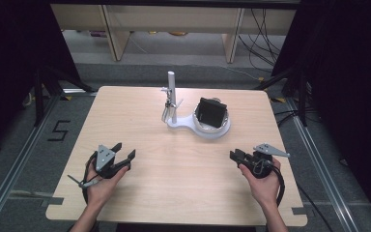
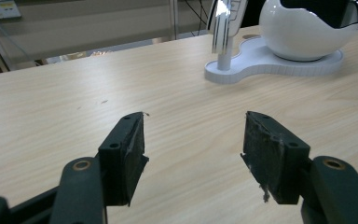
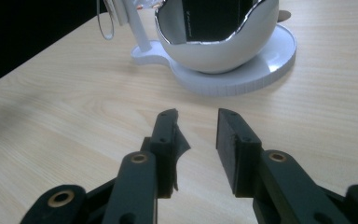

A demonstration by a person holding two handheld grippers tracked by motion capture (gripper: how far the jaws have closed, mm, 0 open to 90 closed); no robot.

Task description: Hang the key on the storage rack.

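Both hand-held grippers rest empty on the tabletop.
Left hand-held gripper at eight o'clock and right hand-held gripper at four o'clock, jaws spread; white stand at twelve.

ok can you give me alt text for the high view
A person's hands hold two open, empty grippers low over a light wooden table, the left gripper and right gripper near its front edge. Toward the back stands a white stand with an upright post, its bowl holding a black box.

Grey floor, dark curtains, cables.
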